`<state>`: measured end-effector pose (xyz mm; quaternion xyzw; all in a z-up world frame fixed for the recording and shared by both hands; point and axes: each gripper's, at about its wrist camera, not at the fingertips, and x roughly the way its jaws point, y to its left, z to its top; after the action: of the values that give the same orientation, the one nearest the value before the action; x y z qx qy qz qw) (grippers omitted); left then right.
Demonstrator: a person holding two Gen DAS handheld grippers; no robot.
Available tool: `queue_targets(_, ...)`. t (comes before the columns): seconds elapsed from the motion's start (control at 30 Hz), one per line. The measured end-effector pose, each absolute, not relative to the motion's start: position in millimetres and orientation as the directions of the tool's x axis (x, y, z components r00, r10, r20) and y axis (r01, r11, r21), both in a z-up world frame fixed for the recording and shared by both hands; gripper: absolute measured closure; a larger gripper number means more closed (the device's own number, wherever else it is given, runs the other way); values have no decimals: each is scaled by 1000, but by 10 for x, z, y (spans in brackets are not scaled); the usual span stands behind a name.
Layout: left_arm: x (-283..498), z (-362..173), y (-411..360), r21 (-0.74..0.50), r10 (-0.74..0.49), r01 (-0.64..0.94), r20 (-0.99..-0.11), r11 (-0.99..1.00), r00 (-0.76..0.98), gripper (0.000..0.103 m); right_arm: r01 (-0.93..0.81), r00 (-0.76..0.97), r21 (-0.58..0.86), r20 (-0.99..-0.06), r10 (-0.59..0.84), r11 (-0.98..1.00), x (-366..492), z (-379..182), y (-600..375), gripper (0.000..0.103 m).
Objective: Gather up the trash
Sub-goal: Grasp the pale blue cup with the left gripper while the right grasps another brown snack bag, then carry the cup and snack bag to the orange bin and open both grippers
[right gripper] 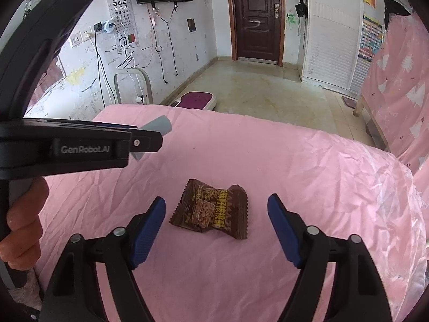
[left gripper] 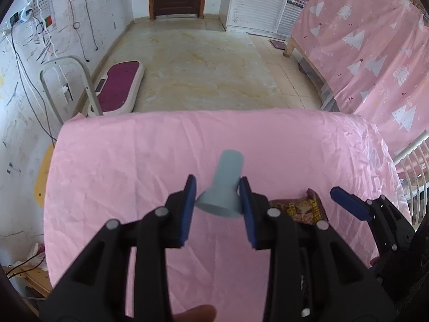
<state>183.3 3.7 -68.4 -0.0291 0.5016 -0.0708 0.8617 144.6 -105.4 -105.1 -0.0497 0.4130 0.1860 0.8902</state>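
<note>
My left gripper (left gripper: 217, 187) is shut on a grey-blue funnel-shaped plastic piece (left gripper: 224, 187), held above the pink tablecloth (left gripper: 120, 166). The same piece (right gripper: 158, 126) shows in the right wrist view, sticking out of the left gripper (right gripper: 146, 141). A brown snack wrapper (right gripper: 211, 209) with yellow print lies flat on the cloth. My right gripper (right gripper: 215, 209) is open, its blue pads on either side of the wrapper, just short of it. The wrapper (left gripper: 297, 206) shows partly behind the left gripper in the left wrist view, with the right gripper (left gripper: 348, 204) beside it.
The table's far edge (left gripper: 203, 111) drops to a tiled floor. A purple and white step board (left gripper: 118, 88) and a metal frame (left gripper: 67, 80) stand at the left wall. A pink curtain (left gripper: 375, 53) hangs at the right. A white rack (left gripper: 413, 166) stands near the table's right side.
</note>
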Motion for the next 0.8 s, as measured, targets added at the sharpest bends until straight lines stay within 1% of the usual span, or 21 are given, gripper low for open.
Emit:
queue_targets(0.03, 1832, -691, 48, -120, -149, 90, -861, 989, 486, 72, -372, 582, 68, -760, 290, 926, 1449, -1070, -1035, 49)
queue_targets(0.07, 1838, -693, 22, -120, -148, 89, -862, 989, 485, 72, -371, 576, 71, -765, 289, 926, 1473, -1077, -1019, 57)
queue_targets(0.1, 1838, -698, 25, -121, -149, 88, -862, 989, 484, 72, -367, 571, 70, -770, 284, 928, 1492, -1100, -1016, 63)
queue_targets(0.13, 1840, -699, 14, -120, -148, 87, -863, 989, 484, 72, -363, 565, 71, -777, 280, 929, 1512, -1116, -1020, 65)
queue_targets(0.17, 1834, -700, 2, -120, -147, 87, -863, 989, 483, 72, -362, 568, 72, -773, 281, 930, 1516, -1109, -1020, 73)
queue_targets(0.23, 1825, -702, -11, -118, -146, 89, -863, 989, 483, 72, -365, 567, 71, -773, 283, 928, 1530, -1108, -1007, 75)
queue_targets(0.27, 1827, -703, -13, -116, -145, 89, -863, 989, 484, 72, -368, 567, 71, -773, 284, 927, 1527, -1116, -994, 80)
queue_targets(0.8, 1727, -609, -181, -82, -118, 94, -856, 992, 503, 72, -326, 609, 92, -741, 283, 941, 1386, -991, -1234, 82)
